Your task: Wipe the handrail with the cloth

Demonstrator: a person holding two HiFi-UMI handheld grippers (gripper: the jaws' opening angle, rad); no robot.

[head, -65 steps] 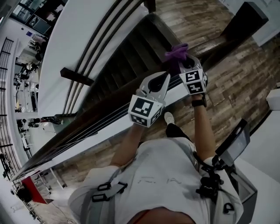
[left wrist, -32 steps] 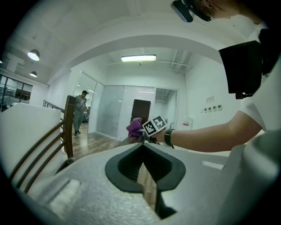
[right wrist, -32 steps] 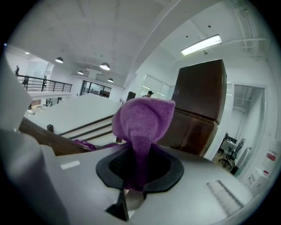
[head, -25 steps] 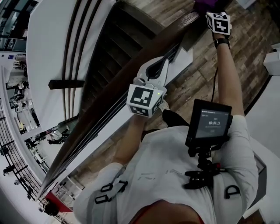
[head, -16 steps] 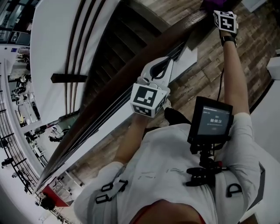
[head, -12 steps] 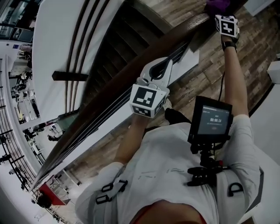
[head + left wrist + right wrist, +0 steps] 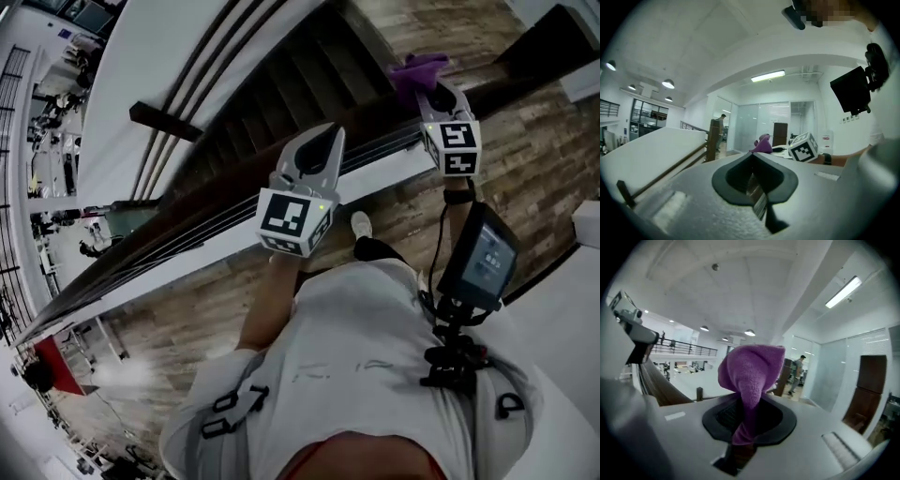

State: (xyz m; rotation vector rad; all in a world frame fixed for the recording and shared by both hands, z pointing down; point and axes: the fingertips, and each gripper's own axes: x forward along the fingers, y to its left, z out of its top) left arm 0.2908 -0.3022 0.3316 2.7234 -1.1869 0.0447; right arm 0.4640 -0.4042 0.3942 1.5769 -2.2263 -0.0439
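1. One staircase (image 7: 281, 103) with dark treads, descending beside a smooth white wall
2. One handrail (image 7: 187, 232), a long, straight bar of dark brown wood that crosses the head view diagonally
3. Two white plastic grippers, each bearing a marker cube: the left gripper (image 7: 321, 134) has its jaws pressed together on nothing, and the right gripper (image 7: 433, 94) pinches the cloth
4. One flat rectangular screen (image 7: 483, 262) on the person's chest rig
5. One cloth (image 7: 417, 70), purple and fluffy, bunched beyond the right jaws at the handrail's upper right stretch; contact with the wood is unclear
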